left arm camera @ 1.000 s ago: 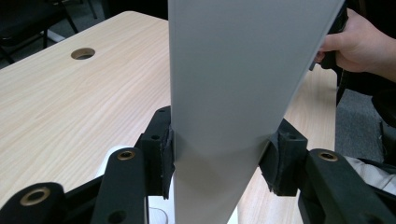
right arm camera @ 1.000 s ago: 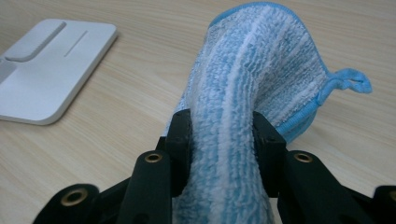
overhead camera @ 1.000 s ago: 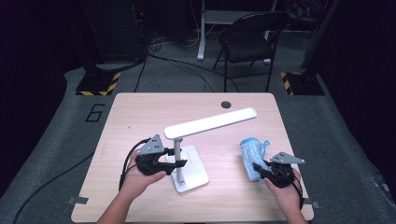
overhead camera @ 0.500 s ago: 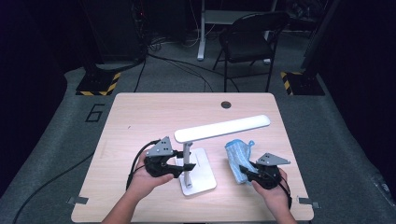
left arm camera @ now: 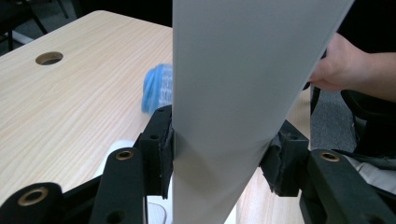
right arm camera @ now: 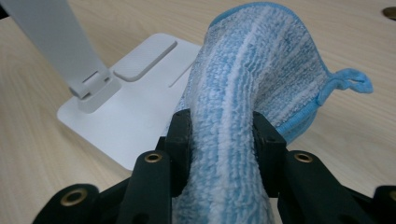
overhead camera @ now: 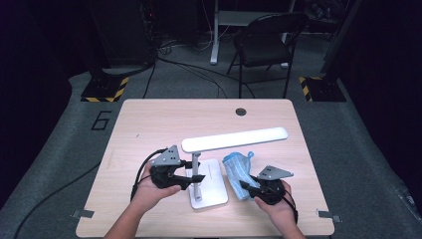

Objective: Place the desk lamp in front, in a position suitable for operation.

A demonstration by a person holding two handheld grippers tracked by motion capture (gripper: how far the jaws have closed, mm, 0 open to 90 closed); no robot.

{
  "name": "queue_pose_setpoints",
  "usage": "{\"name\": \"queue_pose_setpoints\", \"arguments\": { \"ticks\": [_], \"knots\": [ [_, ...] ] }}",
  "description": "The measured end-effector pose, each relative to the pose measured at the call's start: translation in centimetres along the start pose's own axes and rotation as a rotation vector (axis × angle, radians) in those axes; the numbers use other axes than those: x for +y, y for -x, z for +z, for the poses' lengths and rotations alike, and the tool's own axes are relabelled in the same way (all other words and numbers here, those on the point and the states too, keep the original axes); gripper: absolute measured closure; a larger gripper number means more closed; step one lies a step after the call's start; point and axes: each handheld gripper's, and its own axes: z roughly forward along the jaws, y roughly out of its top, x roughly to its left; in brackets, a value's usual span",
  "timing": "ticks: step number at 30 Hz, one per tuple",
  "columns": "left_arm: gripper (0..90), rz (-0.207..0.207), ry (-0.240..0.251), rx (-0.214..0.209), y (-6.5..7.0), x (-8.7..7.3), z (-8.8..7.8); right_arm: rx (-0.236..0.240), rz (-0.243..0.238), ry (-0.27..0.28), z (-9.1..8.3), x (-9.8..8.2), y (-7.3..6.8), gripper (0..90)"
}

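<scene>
One ribbed blue-and-white cloth (right arm camera: 252,88), bunched, looped.

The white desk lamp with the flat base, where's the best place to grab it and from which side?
On the white desk lamp, grip the slim upright stem between base and head, coming in level from its left, where the left gripper already clamps it. The stem is narrow and flat-sided, so the jaws span it; the long head and broad flat base look too wide.
</scene>
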Motion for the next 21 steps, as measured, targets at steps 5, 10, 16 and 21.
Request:
{"name": "queue_pose_setpoints", "arguments": {
  "ticks": [5,10,16,21],
  "knots": [
    [50.0,-0.019,0.005,-0.006,-0.1,-0.1,-0.1,0.060,-0.037,-0.028,1.6,0.1,-1.3,65.1],
    [48.9,-0.036,0.011,-0.020,-0.1,0.1,-0.2,0.098,-0.053,-0.050,3.1,0.5,-2.6,64.9],
    [48.8,-0.037,0.018,-0.024,-0.1,0.3,-0.5,0.106,-0.071,-0.068,4.3,0.6,-2.9,64.6],
    [48.1,-0.040,0.027,-0.025,-0.1,0.6,-0.6,0.104,-0.062,-0.089,4.6,0.4,-3.0,64.2]
  ]
}}
